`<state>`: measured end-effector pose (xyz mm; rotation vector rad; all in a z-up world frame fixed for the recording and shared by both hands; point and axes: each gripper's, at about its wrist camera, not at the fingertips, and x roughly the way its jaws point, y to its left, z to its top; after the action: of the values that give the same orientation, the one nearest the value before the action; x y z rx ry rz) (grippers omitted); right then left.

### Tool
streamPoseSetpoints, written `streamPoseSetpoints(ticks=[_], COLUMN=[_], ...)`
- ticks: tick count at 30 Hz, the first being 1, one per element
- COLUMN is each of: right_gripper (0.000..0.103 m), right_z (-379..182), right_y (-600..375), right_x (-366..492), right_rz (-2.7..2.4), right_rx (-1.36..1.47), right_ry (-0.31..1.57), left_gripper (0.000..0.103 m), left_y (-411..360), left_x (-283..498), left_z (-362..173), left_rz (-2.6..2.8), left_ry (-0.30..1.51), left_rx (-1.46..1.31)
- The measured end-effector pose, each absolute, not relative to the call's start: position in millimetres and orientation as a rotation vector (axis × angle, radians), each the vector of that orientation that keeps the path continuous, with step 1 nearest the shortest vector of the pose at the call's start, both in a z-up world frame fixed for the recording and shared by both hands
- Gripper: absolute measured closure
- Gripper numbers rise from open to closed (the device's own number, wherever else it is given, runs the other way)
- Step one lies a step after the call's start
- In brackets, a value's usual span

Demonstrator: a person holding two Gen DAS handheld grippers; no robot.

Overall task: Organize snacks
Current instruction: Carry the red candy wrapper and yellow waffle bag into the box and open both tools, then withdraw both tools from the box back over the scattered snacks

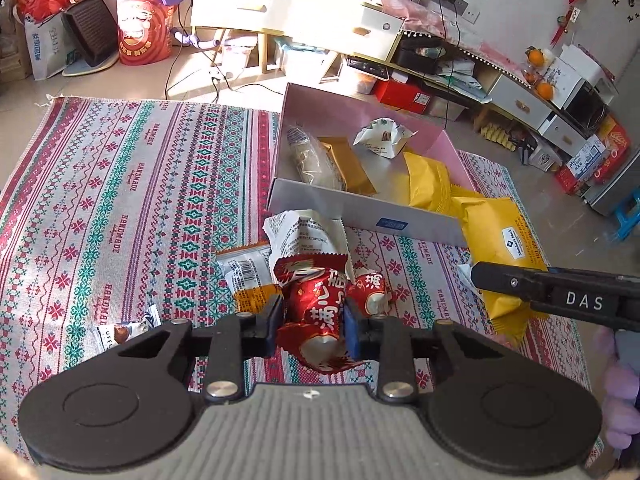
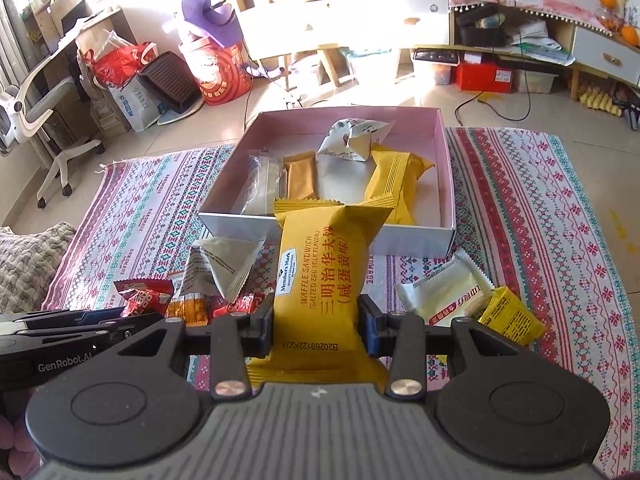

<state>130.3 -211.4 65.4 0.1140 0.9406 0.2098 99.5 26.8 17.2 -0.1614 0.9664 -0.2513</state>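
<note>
My left gripper (image 1: 311, 322) is shut on a red foil snack packet (image 1: 316, 312) just above the patterned cloth, in front of the pink box (image 1: 360, 208). My right gripper (image 2: 316, 326) is shut on a yellow waffle sandwich packet (image 2: 326, 272), held upright in front of the box's near wall (image 2: 412, 240). The box holds another yellow packet (image 2: 394, 184), a gold bar (image 2: 302, 178), a clear-wrapped snack (image 2: 262, 184) and a white packet (image 2: 354, 140). The right gripper also shows in the left wrist view (image 1: 560, 298), beside the yellow packet (image 1: 506, 256).
Loose snacks lie on the cloth: a second red packet (image 1: 370, 292), a white packet (image 1: 304, 234), an orange-and-white packet (image 1: 248, 276), a cream packet (image 2: 448, 290) and a small yellow one (image 2: 510, 314). A cabinet, bags and an office chair (image 2: 44, 120) stand beyond the cloth.
</note>
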Motion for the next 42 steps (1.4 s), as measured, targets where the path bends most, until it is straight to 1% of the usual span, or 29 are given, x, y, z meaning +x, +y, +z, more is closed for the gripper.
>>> streamPoseSetpoints(ticks=[6, 10, 16, 25, 28, 29, 30, 31, 33, 36, 42], right_gripper=[0.065, 0.065, 0.065, 0.064, 0.059, 0.054, 0.048, 0.046, 0.041, 0.035, 0.028], right_z=[70, 62, 41, 23, 26, 27, 30, 32, 36, 41, 54], right_y=[-216, -217, -218, -212, -212, -213, -214, -215, -215, -218, -225], right_x=[167, 201, 235, 244, 244, 242, 242, 240, 236, 232, 217], right_rz=[0.207, 0.22, 0.218, 0.211, 0.216, 0.217, 0.218, 0.219, 0.208, 0.196, 0.198], right_rx=[0.124, 0.168, 0.207, 0.196, 0.217, 0.222, 0.221, 0.218, 0.203, 0.185, 0.177], right_ry=[0.9, 0.912, 0.948, 0.975, 0.968, 0.961, 0.955, 0.948, 0.938, 0.926, 0.907], left_gripper=[0.066, 0.066, 0.066, 0.065, 0.063, 0.063, 0.06, 0.059, 0.047, 0.037, 0.024], left_y=[17, 6, -6, -14, -18, -19, -19, -20, -20, -19, -19], left_x=[136, 166, 206, 234, 235, 235, 234, 233, 230, 225, 210], left_z=[28, 26, 9, -19, -18, -17, -15, -14, -12, -9, 1], left_rz=[-0.276, -0.295, -0.292, -0.262, -0.27, -0.267, -0.269, -0.275, -0.278, -0.283, -0.311], left_ry=[0.905, 0.867, 0.841, 0.88, 0.867, 0.863, 0.861, 0.861, 0.859, 0.856, 0.843], left_rx=[-0.165, -0.172, -0.167, -0.135, -0.114, -0.104, -0.094, -0.088, -0.08, -0.077, -0.068])
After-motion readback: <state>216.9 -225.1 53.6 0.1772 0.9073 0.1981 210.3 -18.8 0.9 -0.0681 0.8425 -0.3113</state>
